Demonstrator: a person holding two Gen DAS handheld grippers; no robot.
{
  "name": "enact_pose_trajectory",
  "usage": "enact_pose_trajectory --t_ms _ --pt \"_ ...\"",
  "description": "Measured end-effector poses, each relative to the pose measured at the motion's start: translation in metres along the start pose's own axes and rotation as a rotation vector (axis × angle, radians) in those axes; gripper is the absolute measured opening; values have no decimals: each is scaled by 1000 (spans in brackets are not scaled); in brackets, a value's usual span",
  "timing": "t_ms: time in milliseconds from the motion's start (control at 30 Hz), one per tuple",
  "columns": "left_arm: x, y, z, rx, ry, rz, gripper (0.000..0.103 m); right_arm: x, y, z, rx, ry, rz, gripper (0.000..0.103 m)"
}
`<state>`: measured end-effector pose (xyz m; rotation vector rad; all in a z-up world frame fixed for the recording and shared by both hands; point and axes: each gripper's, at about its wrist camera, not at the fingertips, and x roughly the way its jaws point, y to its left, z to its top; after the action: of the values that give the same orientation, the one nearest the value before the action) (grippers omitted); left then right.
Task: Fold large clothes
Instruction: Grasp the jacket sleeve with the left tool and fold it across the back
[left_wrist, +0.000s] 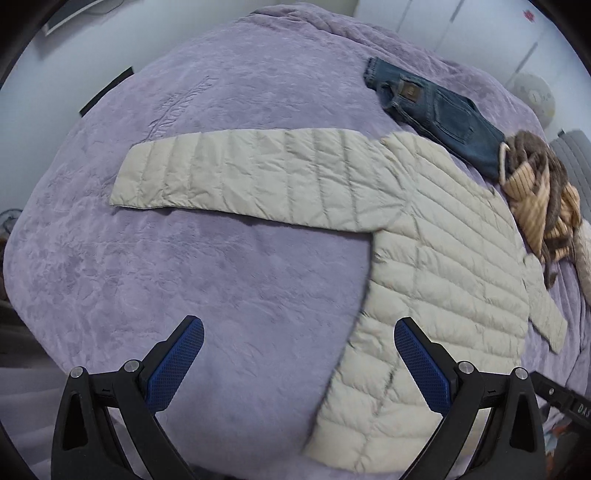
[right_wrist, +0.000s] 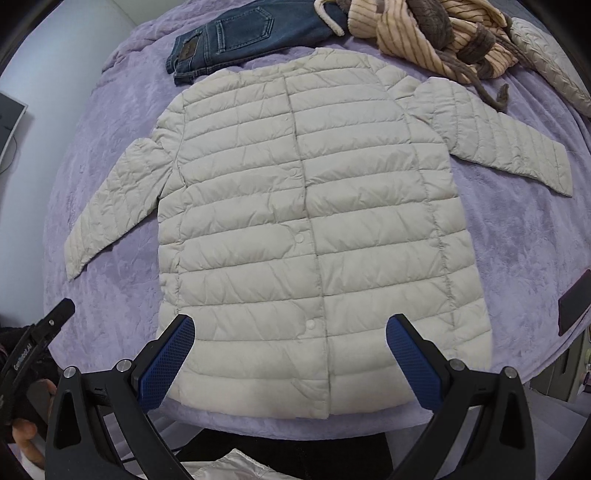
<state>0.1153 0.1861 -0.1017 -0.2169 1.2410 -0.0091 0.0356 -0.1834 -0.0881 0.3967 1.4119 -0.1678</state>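
Note:
A cream quilted puffer jacket (right_wrist: 306, 229) lies flat and buttoned on the purple bedspread (right_wrist: 110, 129), both sleeves spread outward. In the left wrist view the jacket (left_wrist: 436, 266) fills the right side, and its long sleeve (left_wrist: 251, 177) stretches leftward across the bed. My left gripper (left_wrist: 299, 365) hovers open above the jacket's lower left edge, holding nothing. Over the jacket's hem my right gripper (right_wrist: 290, 362) is open too, its blue pads (right_wrist: 413, 365) apart and empty.
Folded blue jeans (left_wrist: 439, 110) lie beyond the jacket's collar, also visible as jeans (right_wrist: 236, 40) in the right wrist view. A striped tan garment with brown trim (right_wrist: 436, 33) is heaped at the far right. A dark flat object (right_wrist: 574, 302) sits at the bed's right edge.

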Motion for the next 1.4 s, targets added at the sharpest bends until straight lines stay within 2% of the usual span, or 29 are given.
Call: enact_pose_trajectory --t_ms 233,400,567,733,767,833,867,900,933,967,1000,1033,1200,1400 --pt "69 94 41 -264 -34 -102 103 49 71 33 -102 -13 -14 103" --pt "123 132 63 -436 -32 -194 103 77 114 61 -179 -44 14 103" --pt "156 143 88 -487 -73 -207 103 107 154 90 -263 -74 29 103" --pt "161 147 103 -481 -142 -172 102 129 193 117 -340 -126 59 103" --pt "161 147 105 -485 -149 -161 98 133 201 122 -353 -138 63 103" --pt "160 150 108 -482 -152 -134 67 140 214 130 -375 -156 71 100" --pt "160 152 110 -472 -151 -135 59 145 220 133 -383 -163 68 91" --pt "160 153 111 -460 -152 -160 35 150 223 136 -387 -162 65 69" --pt "160 154 113 -446 -150 -200 16 157 226 139 -387 -148 72 55" --pt "157 154 115 -426 -149 -214 16 163 226 141 -378 -122 89 31" --pt "154 152 117 -398 -157 -221 10 171 225 143 -361 -98 102 21" --pt "149 149 120 -369 -167 -240 7 178 225 144 -347 -89 109 20" --pt "115 123 131 -269 -230 -364 7 204 214 145 -296 -76 133 17" --pt "65 48 141 -92 -295 -461 7 207 205 146 -283 -86 185 17"
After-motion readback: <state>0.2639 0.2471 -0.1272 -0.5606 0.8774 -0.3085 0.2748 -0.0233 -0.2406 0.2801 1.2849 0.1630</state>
